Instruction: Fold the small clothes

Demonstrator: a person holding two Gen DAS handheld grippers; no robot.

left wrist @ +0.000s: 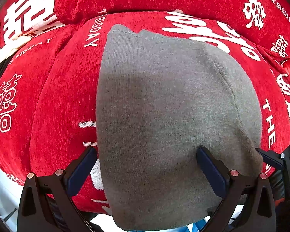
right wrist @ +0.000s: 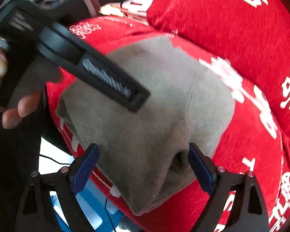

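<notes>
Reading "THE BIGDAY" on red cover (left wrist: 67, 89)

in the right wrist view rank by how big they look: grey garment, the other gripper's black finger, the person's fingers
1. grey garment, by far the largest.
2. other gripper's black finger; nearness to the camera inflates it.
3. person's fingers, partly cut off at the edge.

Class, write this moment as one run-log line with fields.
stage: folding | item: grey cloth flat on red cover | left gripper: open over cloth | right gripper: open over cloth
</notes>
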